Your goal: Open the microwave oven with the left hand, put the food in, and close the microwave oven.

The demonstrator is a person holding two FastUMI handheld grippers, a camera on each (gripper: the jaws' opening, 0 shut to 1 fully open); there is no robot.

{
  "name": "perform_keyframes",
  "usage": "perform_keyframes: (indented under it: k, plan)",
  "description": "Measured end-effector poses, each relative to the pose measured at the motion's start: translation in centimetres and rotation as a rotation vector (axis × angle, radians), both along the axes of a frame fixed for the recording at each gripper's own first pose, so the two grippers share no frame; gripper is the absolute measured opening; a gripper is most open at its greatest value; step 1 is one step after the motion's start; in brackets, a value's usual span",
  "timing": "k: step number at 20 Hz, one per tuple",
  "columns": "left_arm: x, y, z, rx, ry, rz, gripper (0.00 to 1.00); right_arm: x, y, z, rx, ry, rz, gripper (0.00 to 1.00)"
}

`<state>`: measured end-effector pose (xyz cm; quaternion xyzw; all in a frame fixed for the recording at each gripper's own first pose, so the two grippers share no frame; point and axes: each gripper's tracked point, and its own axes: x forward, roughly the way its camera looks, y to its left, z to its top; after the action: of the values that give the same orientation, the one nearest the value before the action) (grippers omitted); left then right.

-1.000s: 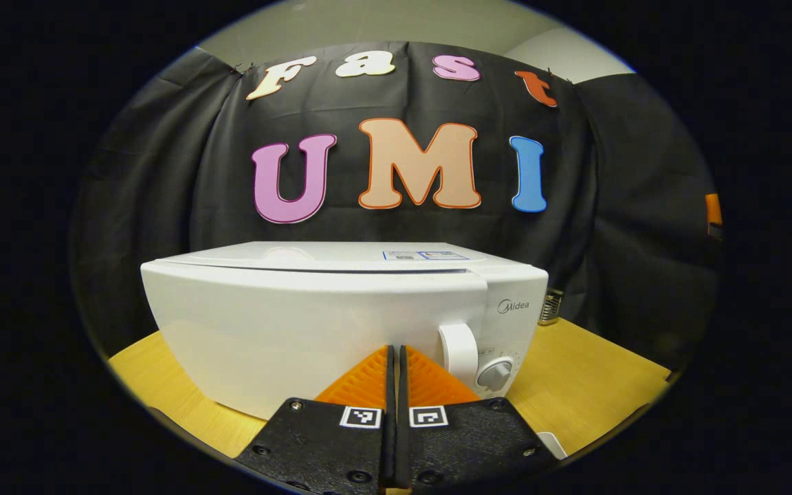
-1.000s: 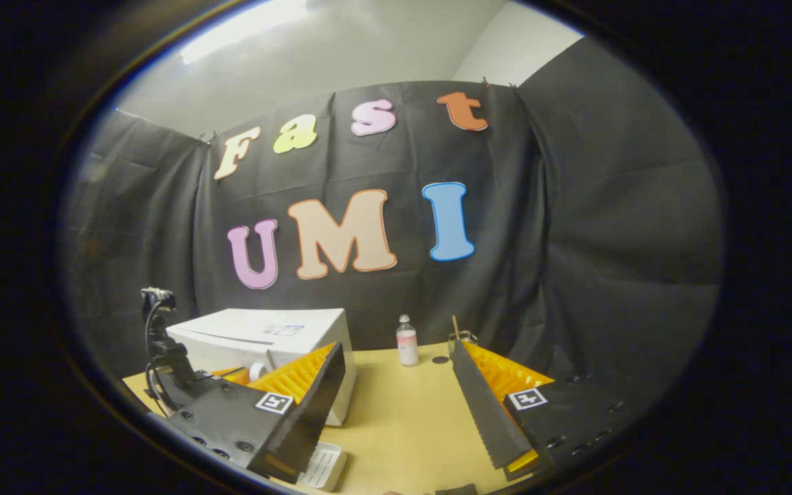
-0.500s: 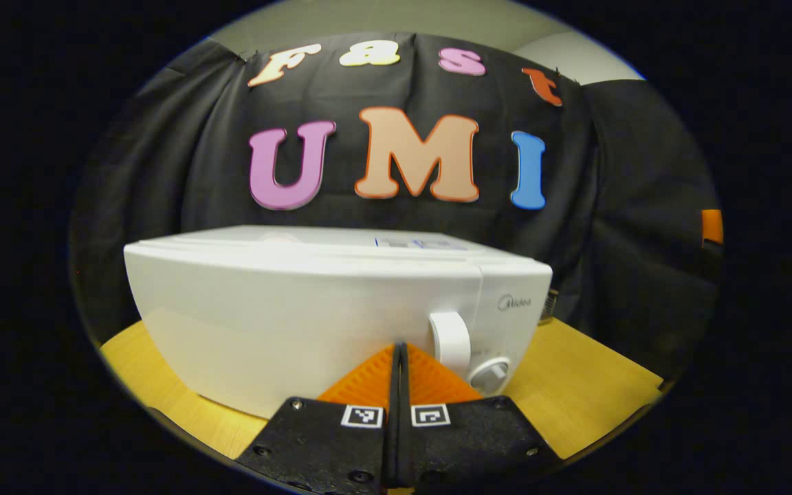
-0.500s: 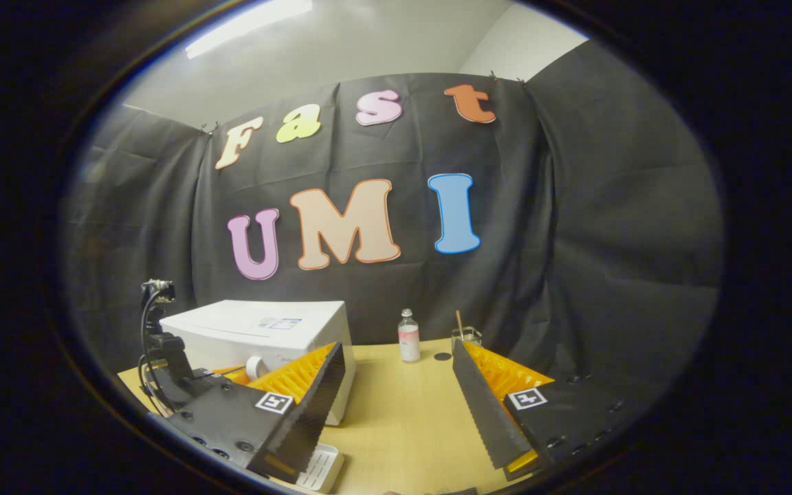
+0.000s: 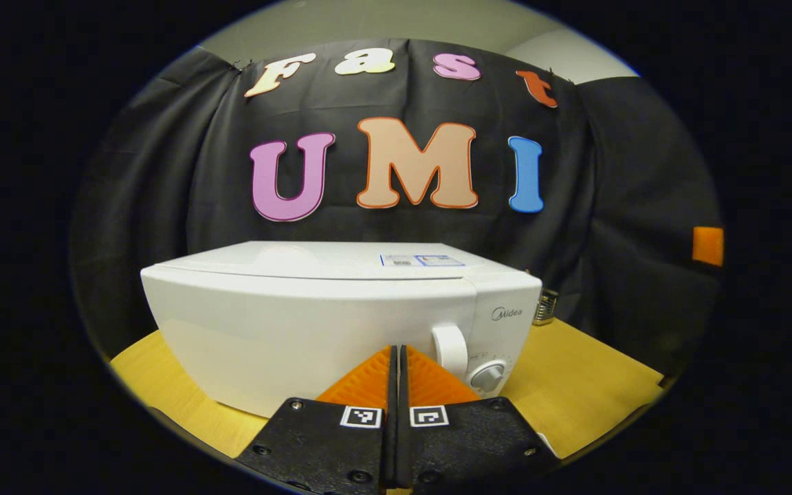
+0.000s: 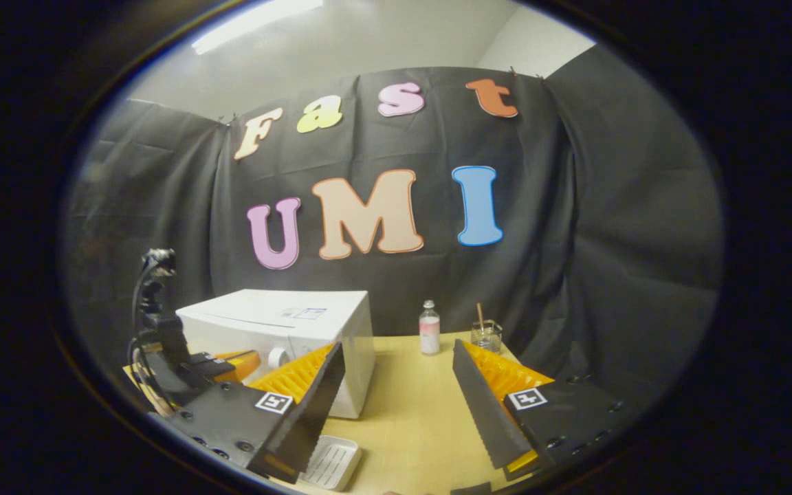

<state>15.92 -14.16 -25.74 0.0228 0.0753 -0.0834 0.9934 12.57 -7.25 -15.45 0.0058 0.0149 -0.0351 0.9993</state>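
Left gripper: fingers pressed together, nothing between them, tips just before the microwave oven's front near its handle; contact cannot be told.

Right gripper: fingers spread wide, empty, raised over the table.

White tray: ribbed, shallow, on the table under the right gripper's near finger; contents cannot be told.

Microwave oven: white, door closed, curved front; white tab handle beside a round dial. Stands on the yellow wooden table, at the left in the right gripper view.

Small bottle: pink band, upright, beyond the oven.

Glass: clear, holding a stick, beside the bottle.
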Motion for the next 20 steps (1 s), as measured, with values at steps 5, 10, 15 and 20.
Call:
perform_keyframes:
  k: [5,10,15,20]
  plan:
    - [-4.4,3.7,7.2,-0.023,-0.097,0.043,0.01,-1.2,2.0,0.1,-0.01,0.014,0.044,0.97]
    - [-9.6,9.1,15.0,0.04,-0.231,0.128,0.01,-2.2,3.8,1.8,-0.051,0.01,0.061,0.92]
    - [-13.9,13.6,19.3,0.057,-0.288,0.214,0.0,-3.9,7.2,4.6,-0.068,-0.027,0.134,0.92]
    - [-17.0,15.7,21.5,0.163,-0.327,0.284,0.94,-5.5,9.0,7.2,-0.08,-0.064,0.156,0.97]
